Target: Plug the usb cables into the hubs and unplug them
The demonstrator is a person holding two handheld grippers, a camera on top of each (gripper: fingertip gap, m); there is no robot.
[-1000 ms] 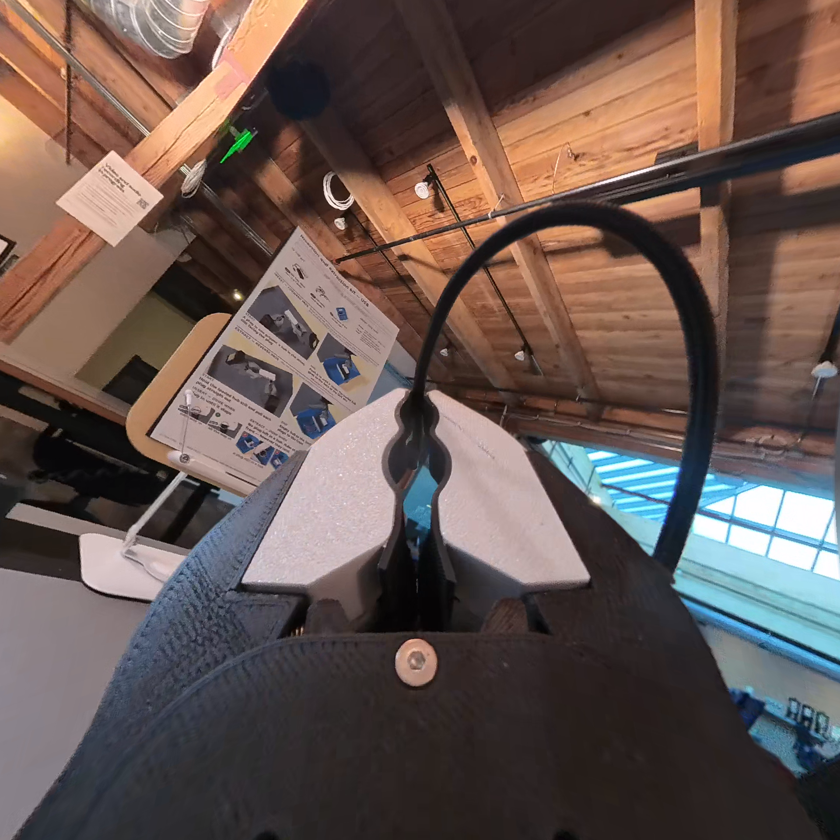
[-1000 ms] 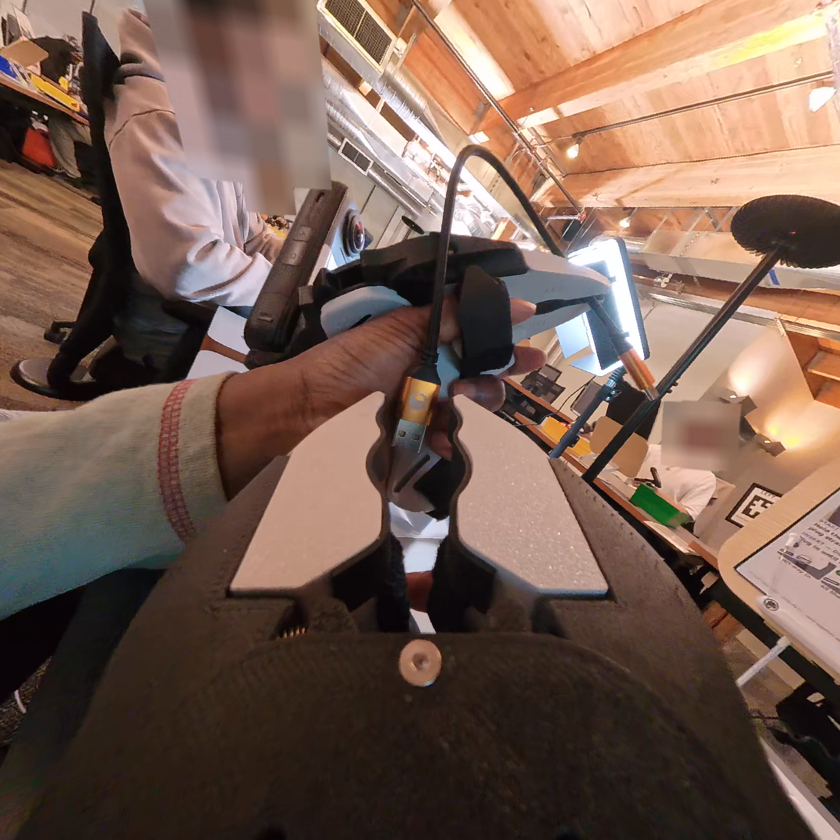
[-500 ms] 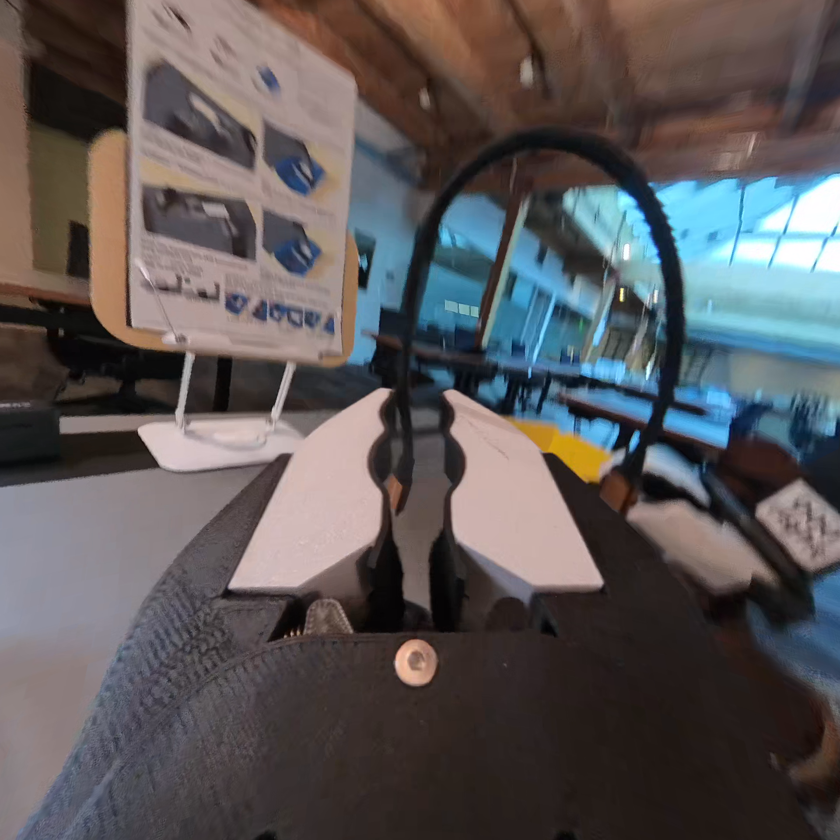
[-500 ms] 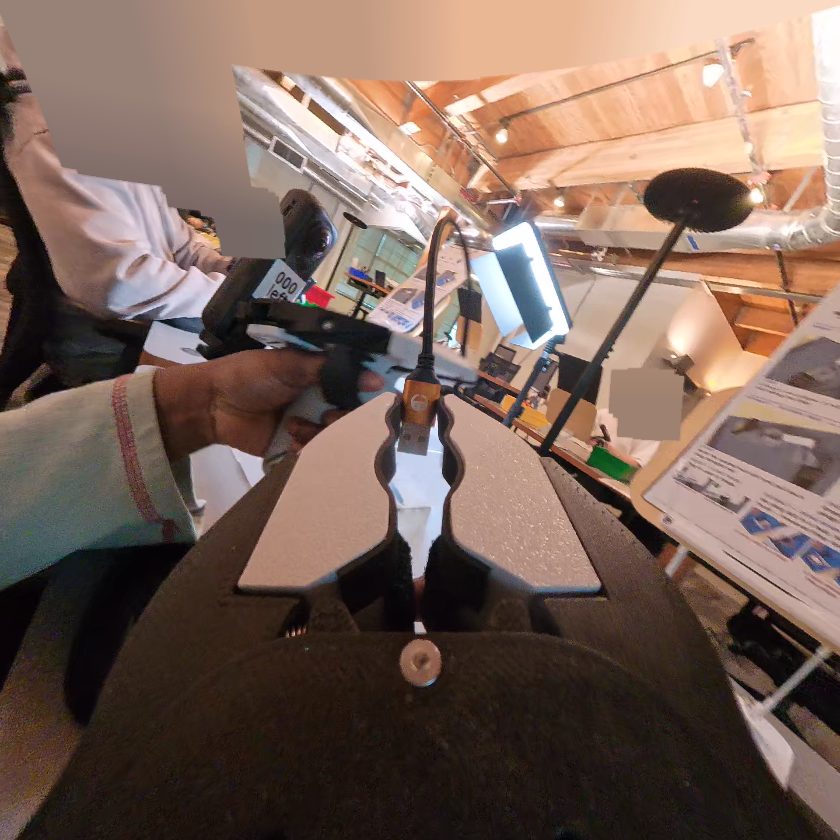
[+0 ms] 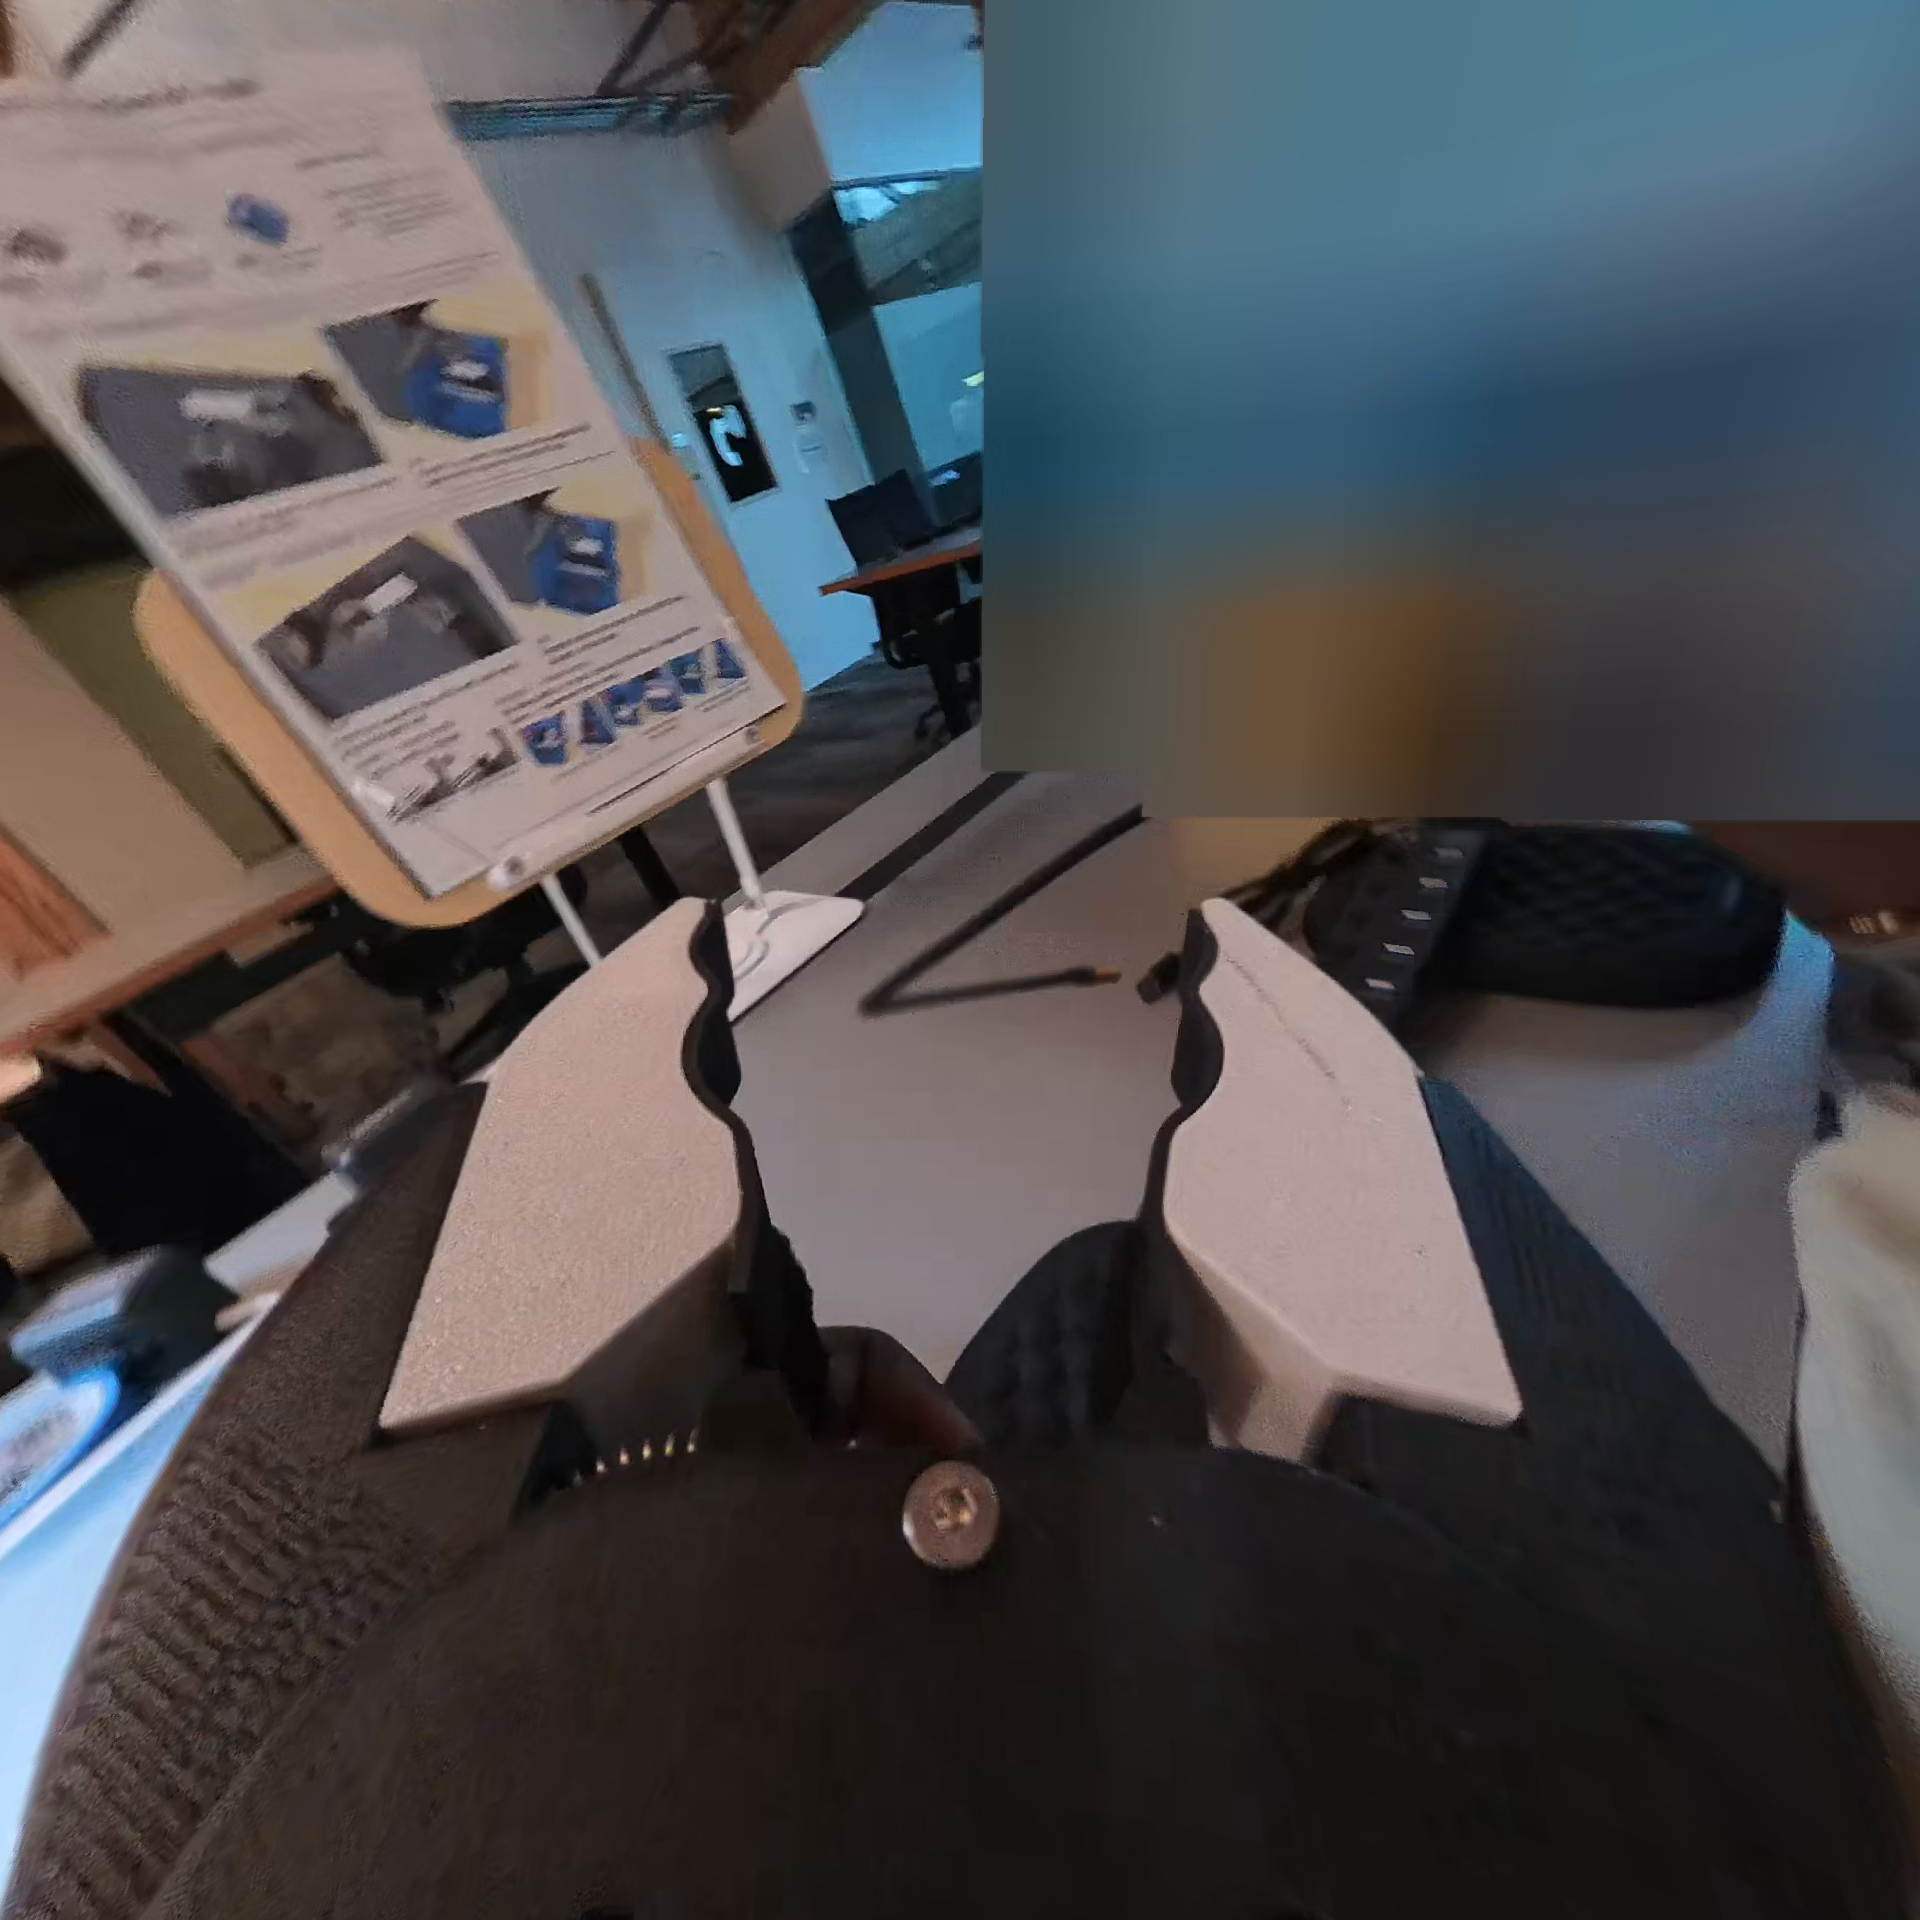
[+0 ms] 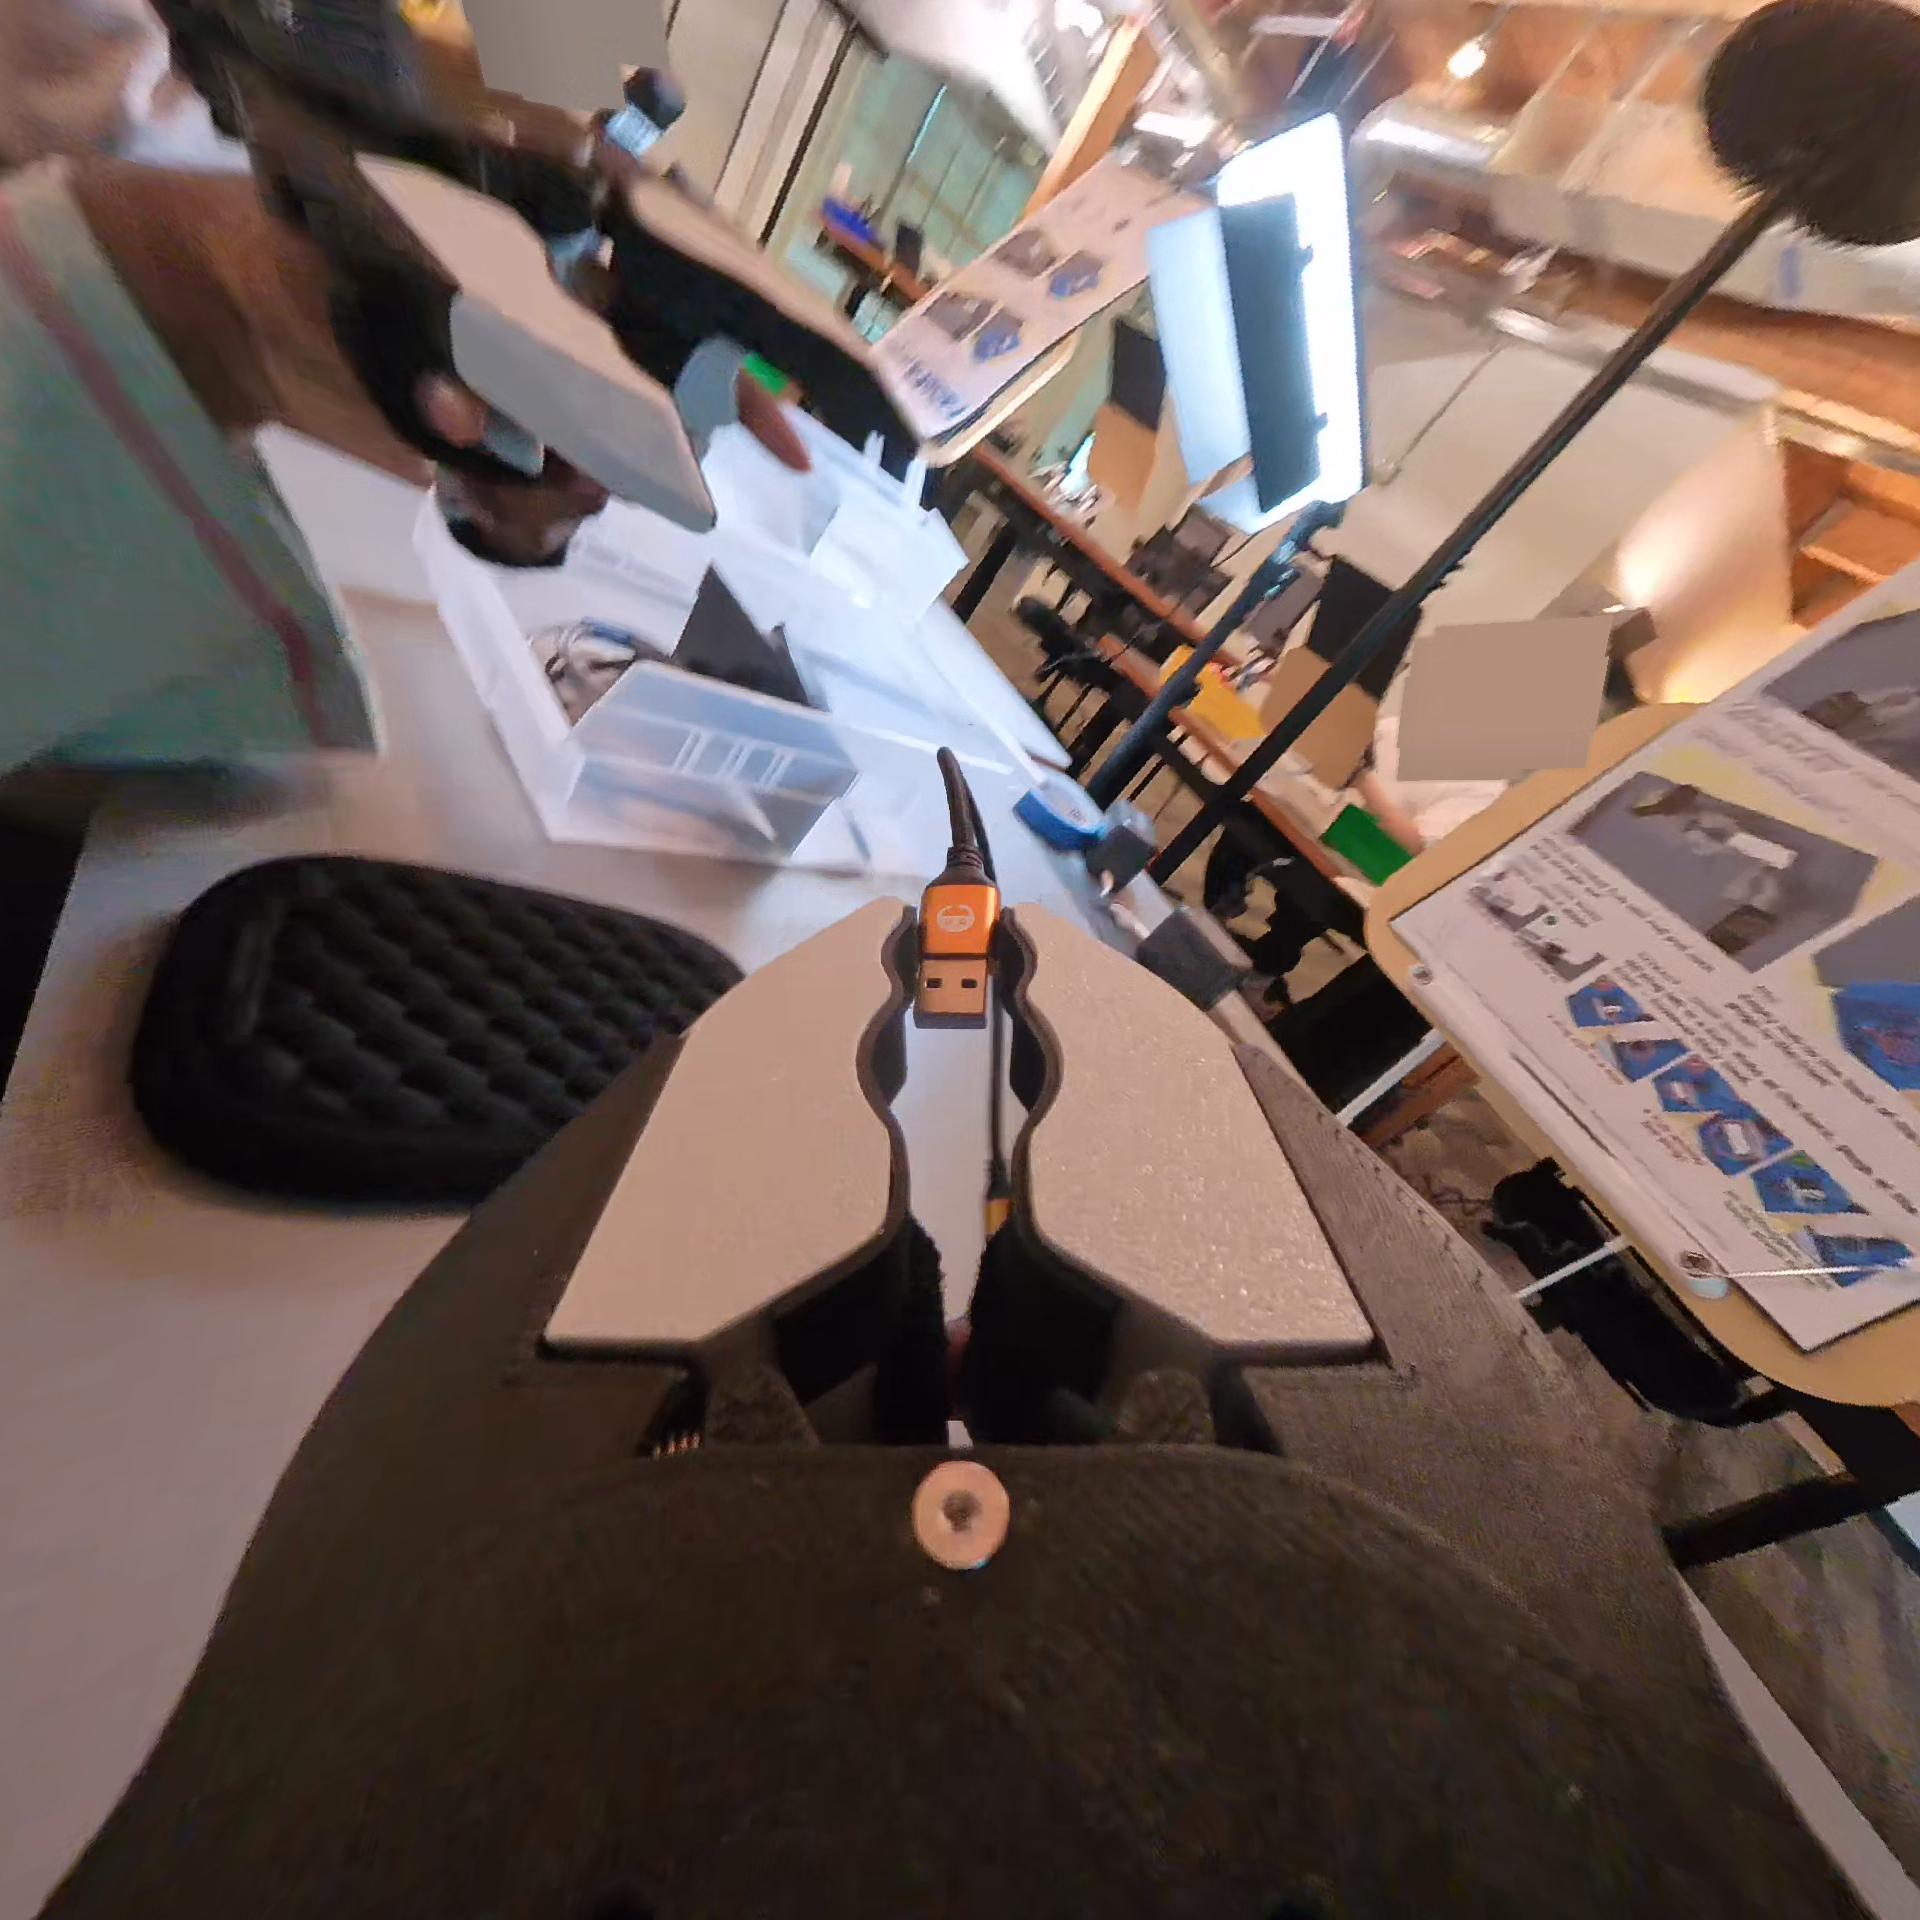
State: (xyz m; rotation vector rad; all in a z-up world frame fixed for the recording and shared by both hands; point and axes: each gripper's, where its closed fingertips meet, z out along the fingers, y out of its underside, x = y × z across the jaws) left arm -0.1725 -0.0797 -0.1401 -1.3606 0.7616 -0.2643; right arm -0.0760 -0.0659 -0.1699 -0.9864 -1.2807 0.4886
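My right gripper point(image 6: 956, 925) is shut on the orange USB plug point(image 6: 954, 961) of a black cable point(image 6: 958, 810), held low over the grey table point(image 6: 208, 1351). The plug's metal end points back toward the camera. The cable runs up past the fingertips and loops back down between the fingers. My left gripper point(image 5: 951, 935) is open and empty above the table point(image 5: 935, 1143). A thin black cable point(image 5: 987, 977) shows bent over the table ahead of it. The left gripper also shows blurred at the upper left of the right wrist view point(image 6: 561, 395), held by a hand.
A black quilted case point(image 6: 416, 1018) lies on the table left of my right gripper; it also shows in the left wrist view point(image 5: 1558, 914). Clear plastic bins point(image 6: 675, 748) stand behind it. An instruction sheet on a stand point(image 5: 364, 468) is at the far left. A light panel point(image 6: 1278, 312) stands beyond the table.
My left gripper has let go of the cable, opened wide and swung down toward the table. My right gripper keeps the orange plug and has come down low over the table.
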